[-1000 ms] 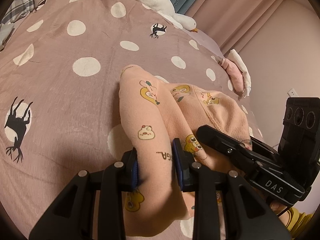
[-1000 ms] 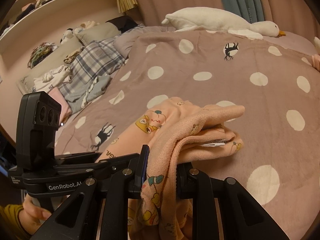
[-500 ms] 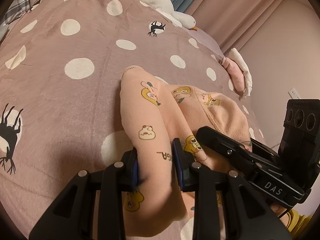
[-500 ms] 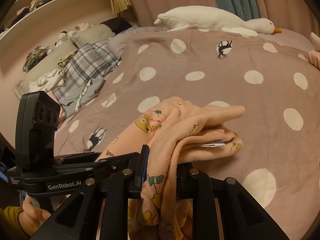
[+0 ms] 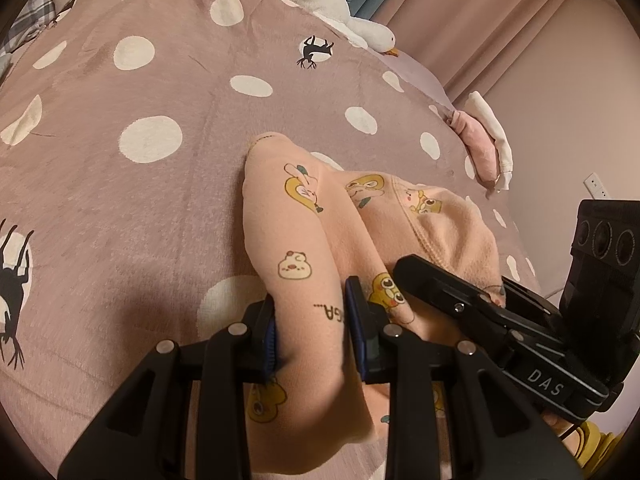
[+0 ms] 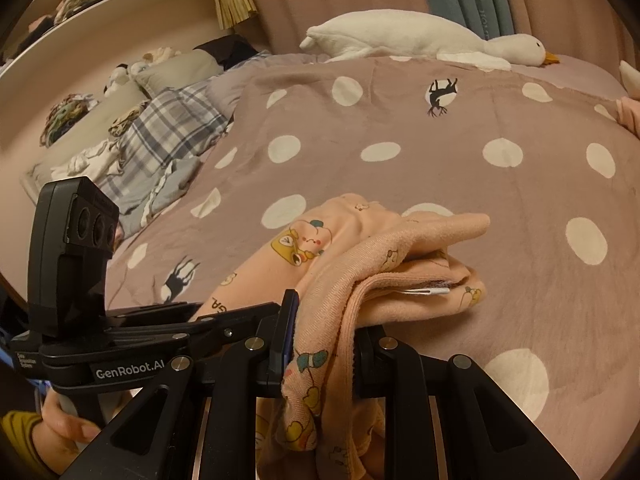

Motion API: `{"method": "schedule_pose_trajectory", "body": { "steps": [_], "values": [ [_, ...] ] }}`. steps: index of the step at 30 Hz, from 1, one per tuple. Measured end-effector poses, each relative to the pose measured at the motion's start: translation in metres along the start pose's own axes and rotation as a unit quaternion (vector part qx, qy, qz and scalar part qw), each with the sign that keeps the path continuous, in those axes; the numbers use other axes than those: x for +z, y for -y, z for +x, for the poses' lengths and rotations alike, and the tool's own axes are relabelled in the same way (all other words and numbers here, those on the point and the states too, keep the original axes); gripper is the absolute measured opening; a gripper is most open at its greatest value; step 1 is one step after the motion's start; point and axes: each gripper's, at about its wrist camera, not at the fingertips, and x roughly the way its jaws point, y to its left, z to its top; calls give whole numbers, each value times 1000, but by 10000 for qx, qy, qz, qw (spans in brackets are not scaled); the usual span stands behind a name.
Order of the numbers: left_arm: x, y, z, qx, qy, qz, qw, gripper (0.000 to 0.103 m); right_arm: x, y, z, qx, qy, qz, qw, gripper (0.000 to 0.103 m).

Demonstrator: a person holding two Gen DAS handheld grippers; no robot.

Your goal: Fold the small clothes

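A small peach garment printed with cartoon animals lies bunched on the mauve polka-dot blanket. My left gripper is shut on a thick fold of it near the bottom edge of the left wrist view. My right gripper is shut on another fold of the same peach garment, whose folded layers and a white tag stick out to the right. Each gripper shows in the other's view: the right gripper at the right, the left gripper at the left.
A white plush goose lies along the far edge of the bed. Plaid and grey bedding is heaped at the left below a shelf with clothes. A pink and white folded item rests at the blanket's right edge. A hand holds the left gripper's handle.
Both grippers, still shut on the garment, have shifted slightly forward over the bed; the blanket's dots have slid toward the near edge. The grips have not changed.
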Motion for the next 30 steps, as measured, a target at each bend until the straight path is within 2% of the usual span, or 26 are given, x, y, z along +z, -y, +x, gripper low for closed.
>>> {"method": "schedule_pose_trajectory", "body": {
  "steps": [18,30],
  "values": [
    [4,-2,15,145,-174,22,9997,28,-4,9,7,43,-107,165,9998,24],
    [-4,-12,18,299,-348,-143,9988,31,-17,29,10,102,-354,631,9973,24]
  ]
}}
